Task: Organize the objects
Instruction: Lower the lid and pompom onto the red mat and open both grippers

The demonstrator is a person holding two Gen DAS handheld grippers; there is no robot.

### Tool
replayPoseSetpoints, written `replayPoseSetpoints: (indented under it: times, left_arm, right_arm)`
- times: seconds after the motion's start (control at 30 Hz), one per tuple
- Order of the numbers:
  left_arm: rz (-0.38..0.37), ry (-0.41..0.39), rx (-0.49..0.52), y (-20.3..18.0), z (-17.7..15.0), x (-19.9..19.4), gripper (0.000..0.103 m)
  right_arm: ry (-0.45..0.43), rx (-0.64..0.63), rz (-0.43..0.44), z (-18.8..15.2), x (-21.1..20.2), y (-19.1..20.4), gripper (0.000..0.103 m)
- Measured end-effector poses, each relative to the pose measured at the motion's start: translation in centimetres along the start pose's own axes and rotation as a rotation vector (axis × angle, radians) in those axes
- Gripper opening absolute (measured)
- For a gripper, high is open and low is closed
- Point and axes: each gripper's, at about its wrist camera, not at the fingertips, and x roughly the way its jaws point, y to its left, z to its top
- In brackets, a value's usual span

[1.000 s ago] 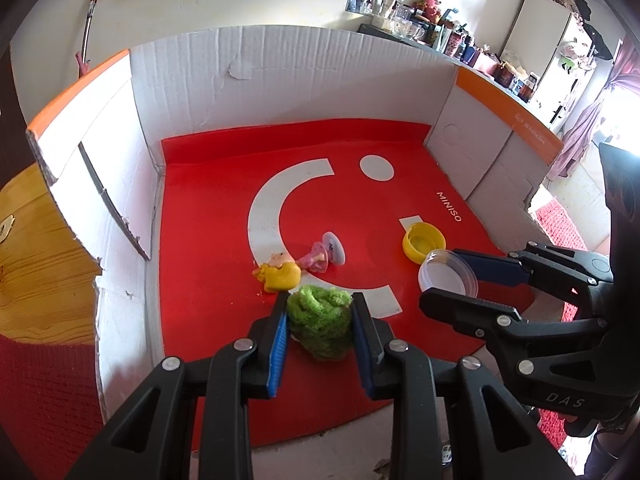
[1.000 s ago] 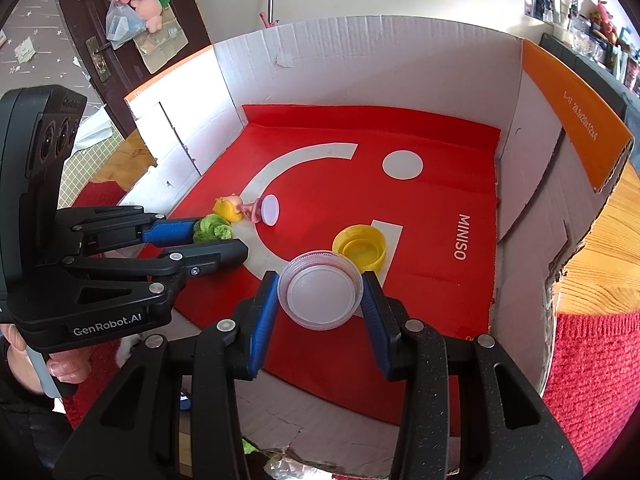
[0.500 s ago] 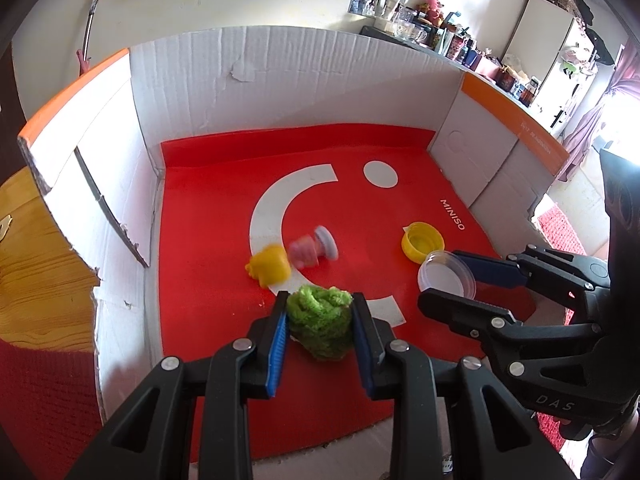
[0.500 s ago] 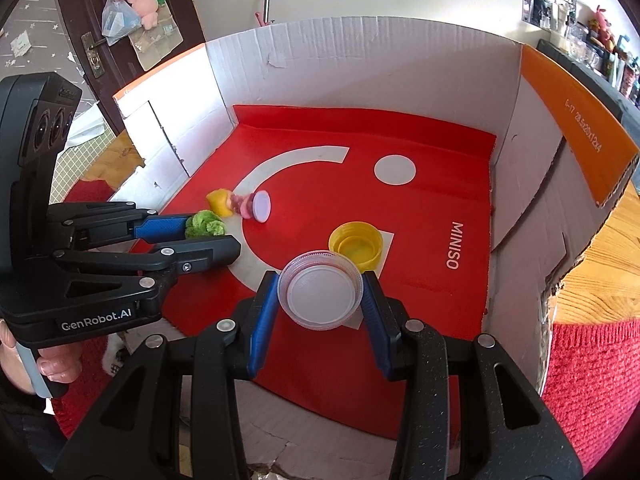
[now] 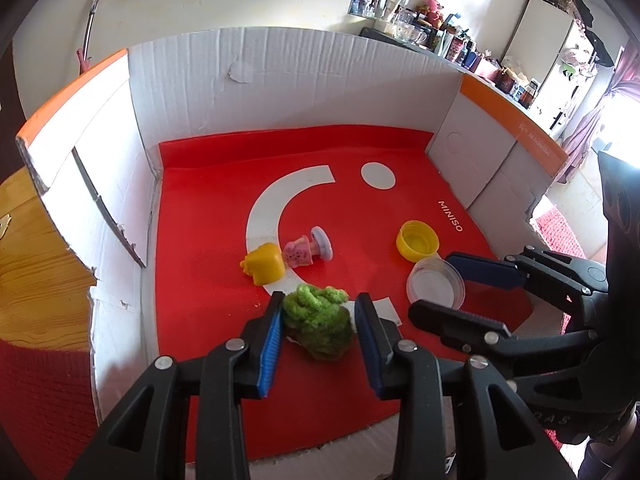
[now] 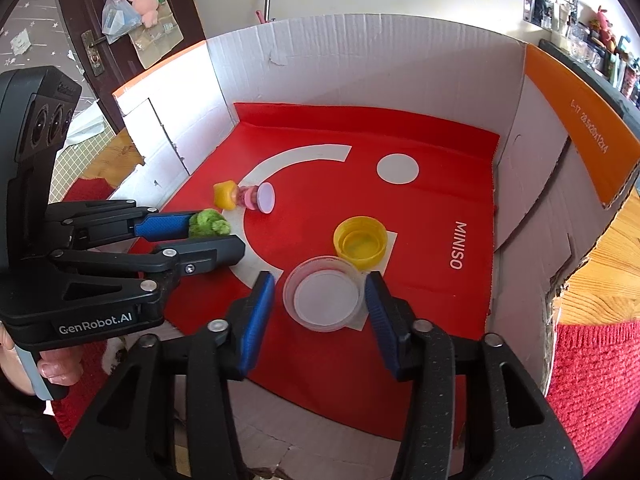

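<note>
A green fuzzy toy [image 5: 318,322] lies on the red mat between the fingers of my left gripper [image 5: 318,314], whose jaws stand apart from it. It also shows in the right wrist view [image 6: 208,223]. A clear round lid [image 6: 323,293] rests on the mat between the spread fingers of my right gripper [image 6: 320,298], and also shows in the left wrist view [image 5: 435,283]. A yellow cap [image 6: 360,242] lies just beyond the lid. A small yellow toy [image 5: 264,267] and a pink figure with a white disc [image 5: 308,249] lie mid-mat.
The red mat [image 5: 224,240] lines a white cardboard box with tall walls [image 5: 280,80] on three sides and orange flaps. A wooden surface [image 5: 36,264] lies left of the box. A red carpet [image 6: 592,380] lies to the right.
Both grippers have opened: the green toy and the clear lid now sit on the mat. The yellow toy and pink figure have shifted on the mat, blurred half a second ago.
</note>
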Motion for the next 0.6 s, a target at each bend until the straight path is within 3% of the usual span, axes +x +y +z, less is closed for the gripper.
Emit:
replayPoseSetpoints:
  times: [0.3,0.6]
  left_arm:
    - [0.026,-0.011,-0.001,0.0,-0.3,-0.4,0.044]
    - [0.043,-0.04,0.001,-0.2,-0.8,-1.7,0.057]
  right_arm:
    - [-0.008,-0.009,-0.003,-0.2,-0.3,0.3,0.052]
    - [-0.035,-0.004,0.005,-0.5,-1.6,0.5,0.057]
